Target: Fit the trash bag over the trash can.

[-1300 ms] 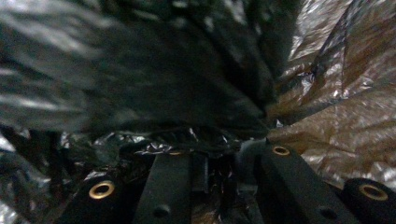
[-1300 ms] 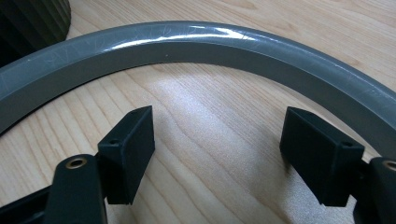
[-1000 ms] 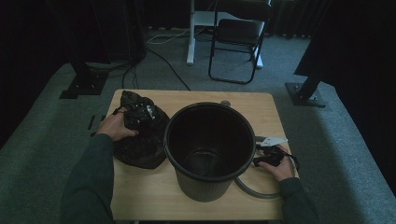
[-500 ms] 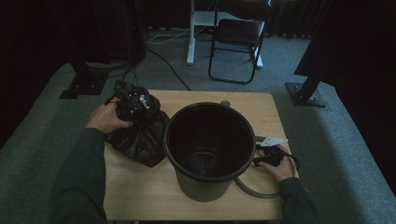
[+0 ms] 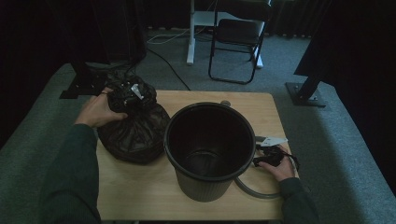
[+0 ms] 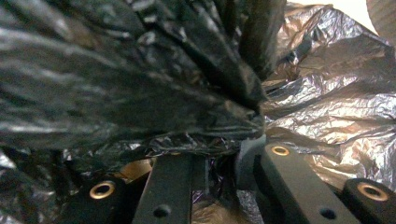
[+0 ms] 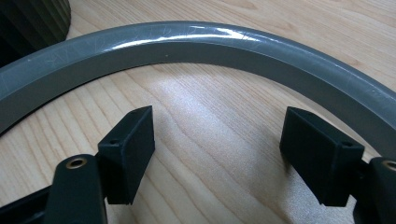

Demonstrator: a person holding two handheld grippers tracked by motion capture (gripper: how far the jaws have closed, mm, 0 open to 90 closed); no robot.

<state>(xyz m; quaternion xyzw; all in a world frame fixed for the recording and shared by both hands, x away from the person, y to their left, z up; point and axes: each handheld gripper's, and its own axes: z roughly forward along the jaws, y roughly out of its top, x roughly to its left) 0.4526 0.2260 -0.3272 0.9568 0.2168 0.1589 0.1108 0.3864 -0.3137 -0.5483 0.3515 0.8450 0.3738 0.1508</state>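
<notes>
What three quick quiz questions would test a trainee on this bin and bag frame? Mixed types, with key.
1. True or false: the left gripper is shut on the gathered neck of the black bag.
2. Multiple choice: the jaws of the right gripper stand A) clamped on the grey ring; B) open above the bare table, the ring beyond them; C) inside the bin.
3. Short answer: which side of the bin is the bag on in the high view?

Key: 1 true. 2 B. 3 its left, touching the bin wall.
</notes>
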